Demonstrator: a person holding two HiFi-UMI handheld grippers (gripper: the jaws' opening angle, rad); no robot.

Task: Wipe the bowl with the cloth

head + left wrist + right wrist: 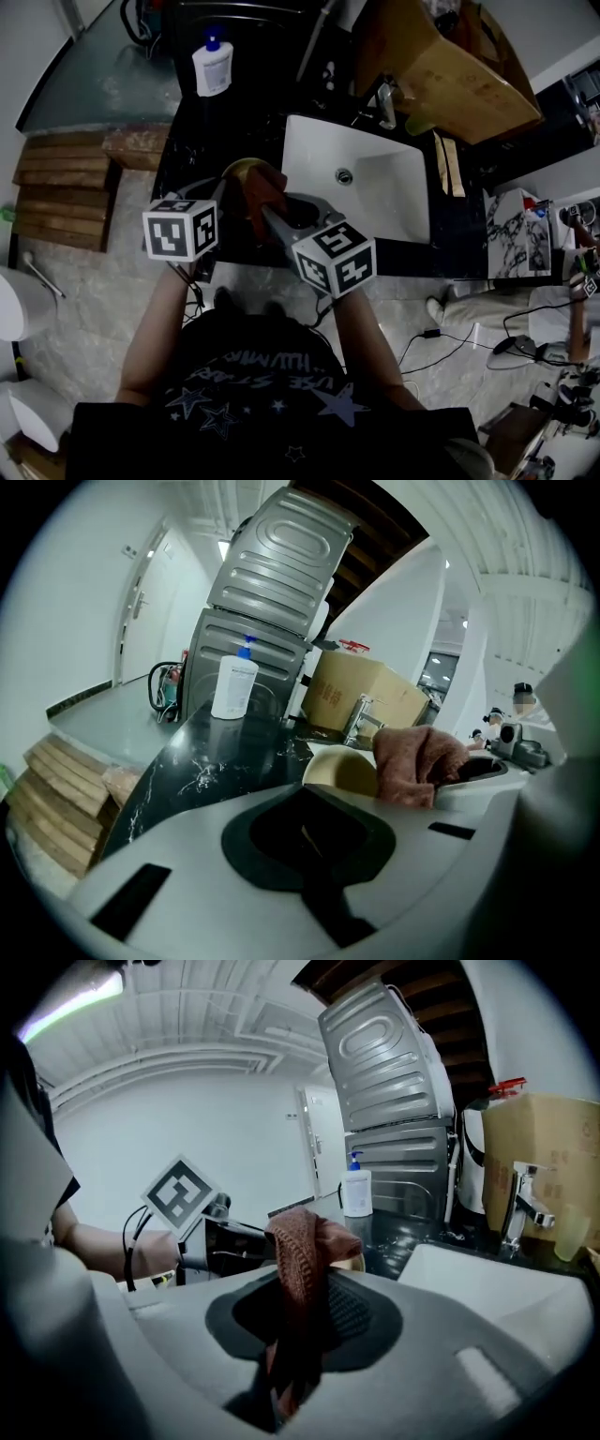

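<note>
Head view: we look steeply down on the sink [375, 187] from above. Gripper views: low and close at rim level, we face forward; all three share the bottle [355, 1192] and cloth [417, 761]

The sink [375, 187] is set in the bench [183, 155]; just left of the sink stands the bowl [239, 171], its rim in the left tool [217, 195]; the cloth [265, 192], pinched in the right tool [274, 214], rests against the bowl's sink side; the bottle [213, 66] stands behind and left of the sink; the box [450, 75] directly behind it.
</note>
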